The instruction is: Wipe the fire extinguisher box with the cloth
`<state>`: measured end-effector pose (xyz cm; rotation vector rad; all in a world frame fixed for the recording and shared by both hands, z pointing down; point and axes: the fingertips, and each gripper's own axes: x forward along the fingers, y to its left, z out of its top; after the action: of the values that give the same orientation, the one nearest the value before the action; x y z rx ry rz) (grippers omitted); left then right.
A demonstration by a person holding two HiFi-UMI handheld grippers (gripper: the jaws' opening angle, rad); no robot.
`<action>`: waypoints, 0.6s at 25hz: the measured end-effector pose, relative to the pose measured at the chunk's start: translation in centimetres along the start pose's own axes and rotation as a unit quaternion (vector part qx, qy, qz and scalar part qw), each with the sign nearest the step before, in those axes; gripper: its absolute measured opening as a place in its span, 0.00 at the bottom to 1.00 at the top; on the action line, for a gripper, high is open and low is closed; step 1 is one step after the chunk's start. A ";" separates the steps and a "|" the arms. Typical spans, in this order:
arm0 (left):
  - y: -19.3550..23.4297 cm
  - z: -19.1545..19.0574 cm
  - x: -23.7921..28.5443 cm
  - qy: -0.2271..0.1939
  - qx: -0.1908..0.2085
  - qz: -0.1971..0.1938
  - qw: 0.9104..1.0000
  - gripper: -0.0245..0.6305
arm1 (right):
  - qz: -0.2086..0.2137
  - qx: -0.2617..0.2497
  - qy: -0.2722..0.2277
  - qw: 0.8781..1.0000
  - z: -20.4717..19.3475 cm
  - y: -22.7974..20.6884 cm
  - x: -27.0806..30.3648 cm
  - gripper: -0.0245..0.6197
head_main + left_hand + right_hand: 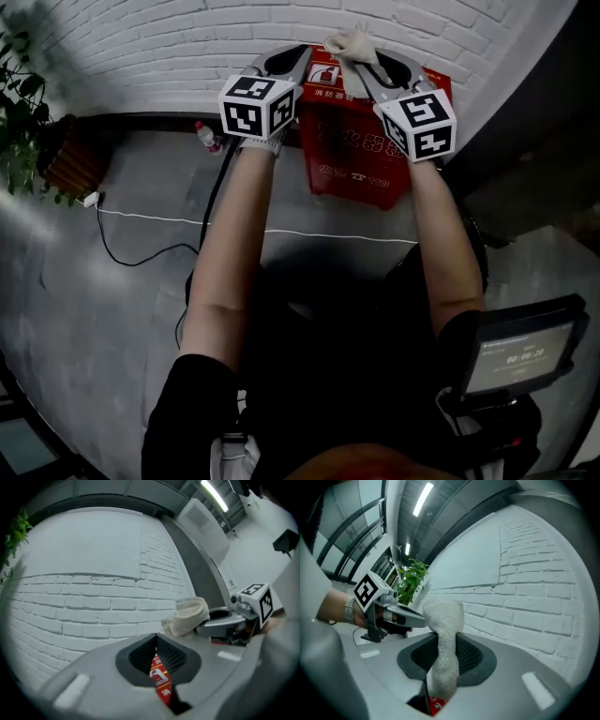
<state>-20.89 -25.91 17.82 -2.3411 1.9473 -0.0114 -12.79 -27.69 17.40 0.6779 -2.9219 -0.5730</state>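
Two claws sit top centre over the red rectangular fire extinguisher box (361, 155). The right claw (440, 660) pinches the cream towelling cloth (443, 620); the left claw (157, 660) is closed, empty. Pressing the cloth flat and sweeping evenly should work best.

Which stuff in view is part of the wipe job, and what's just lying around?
Part of the job:
- red fire extinguisher box with white print
- off-white cloth, clamped in the right gripper
- left gripper, shut and empty

Just lying about:
- small plastic bottle
- thin white cable
- black cable
- green leafy plant
- small dark screen
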 end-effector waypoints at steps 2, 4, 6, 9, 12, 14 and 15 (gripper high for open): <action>1.0 0.2 0.6 -0.007 -0.014 0.006 1.000 0.04 | 0.009 -0.051 0.027 0.998 0.2 -0.5 1.1 0.19; 1.7 0.1 1.6 -0.008 -0.025 0.005 1.000 0.04 | 0.016 -0.104 0.049 0.993 0.3 -1.1 2.4 0.19; 2.2 0.1 2.6 -0.008 -0.028 -0.004 1.000 0.04 | 0.023 -0.157 0.069 0.985 0.0 -1.6 4.1 0.19; 3.9 -0.4 3.4 0.005 -0.019 -0.009 1.000 0.04 | 0.028 -0.228 0.103 0.968 -0.7 -2.0 7.3 0.19; 6.5 -1.8 3.5 0.032 -0.006 0.012 0.999 0.04 | 0.035 -0.284 0.140 0.948 -1.9 -2.3 10.6 0.19; 7.9 -3.3 3.7 0.046 -0.005 0.028 0.999 0.04 | 0.040 -0.329 0.168 0.928 -3.6 -2.4 12.8 0.19; 8.3 -4.1 3.9 0.054 -0.003 0.032 0.998 0.04 | 0.044 -0.355 0.182 0.916 -4.5 -2.2 13.7 0.19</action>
<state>-28.62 -31.52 20.98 -2.3259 2.0743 -0.1294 -23.43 -37.12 20.74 0.4755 -2.1507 -1.2441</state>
